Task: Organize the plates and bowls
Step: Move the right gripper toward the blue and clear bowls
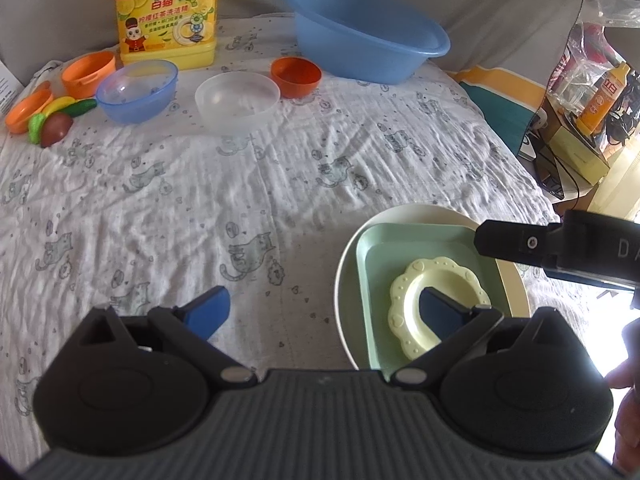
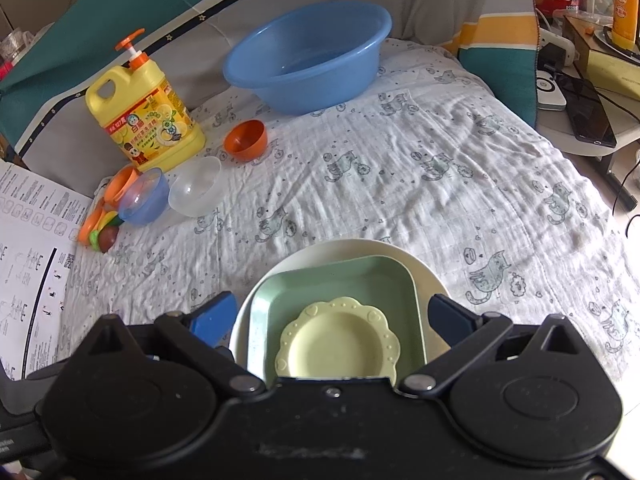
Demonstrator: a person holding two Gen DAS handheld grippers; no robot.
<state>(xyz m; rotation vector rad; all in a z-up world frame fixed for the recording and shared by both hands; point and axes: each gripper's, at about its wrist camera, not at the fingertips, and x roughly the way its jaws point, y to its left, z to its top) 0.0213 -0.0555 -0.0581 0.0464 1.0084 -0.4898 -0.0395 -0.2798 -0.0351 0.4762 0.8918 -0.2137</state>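
**Plate stack built; bowls still loose**

The landmark is the plate stack. It consists of a white round plate (image 2: 416, 268) at the bottom, a green square plate (image 2: 340, 280) nested on it, and a small yellow scalloped plate (image 2: 340, 344) on top, toward the near side. The stack lies flat on the cloth.

Handling, judged by appearance: all three plates look like light, rigid plastic with smooth, somewhat slippery faces. Grip at a raised rim, not on a flat face. The scalloped rim offers the surest purchase.

The right gripper (image 2: 332, 320) hovers directly above the stack, fingers spread wide on either side, grasping nothing. The left gripper (image 1: 320, 312) is just left of the stack, also spread wide and empty; its right finger overlaps the yellow plate in view, contact uncertain.

Far beyond the stack to the left stand the bowls: a clear bowl (image 1: 237, 101), a blue bowl (image 1: 137, 90) beside it, and an orange bowl (image 1: 296, 76). These likely form the remaining step. They appear thin-walled and light; pinch one wall at the rim.

Further out: an orange cup (image 1: 89, 73), toy food (image 1: 56, 118), a yellow detergent jug (image 1: 166, 12) and a large blue basin (image 1: 364, 32).

The surface is a wrinkled cat-print cloth (image 1: 200, 200), soft underneath, so items may tip. Cluttered shelving stands to the right.
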